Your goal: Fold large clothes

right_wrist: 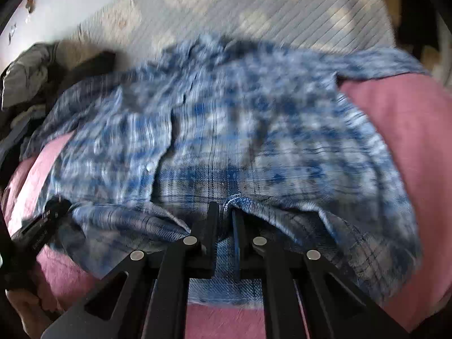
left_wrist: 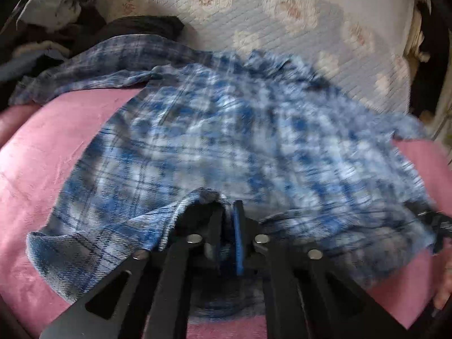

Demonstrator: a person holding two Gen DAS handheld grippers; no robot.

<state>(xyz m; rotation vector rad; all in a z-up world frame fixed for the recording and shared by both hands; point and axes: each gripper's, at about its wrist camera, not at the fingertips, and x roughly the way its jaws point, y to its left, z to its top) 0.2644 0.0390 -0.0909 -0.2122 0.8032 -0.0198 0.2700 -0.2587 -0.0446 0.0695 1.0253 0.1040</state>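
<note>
A blue and white plaid shirt (left_wrist: 226, 130) lies spread front-up on a pink blanket (left_wrist: 56, 155), blurred by motion. Its near hem bunches up at my left gripper (left_wrist: 227, 209), whose fingers stand close together with the hem pinched between them. In the right wrist view the same shirt (right_wrist: 226, 130) shows its button placket, and my right gripper (right_wrist: 225, 209) grips the hem further along, cloth showing in the narrow gap. Each gripper shows in the other's view: the right one (left_wrist: 436, 223) at the shirt's right corner, the left one (right_wrist: 42, 223) at its left corner.
A pale quilted bedspread (left_wrist: 282, 28) with faded flowers covers the bed beyond the shirt. A pile of grey and dark clothes (left_wrist: 56, 14) sits at the far left, touching one sleeve. A hand (left_wrist: 445, 282) shows at the right edge.
</note>
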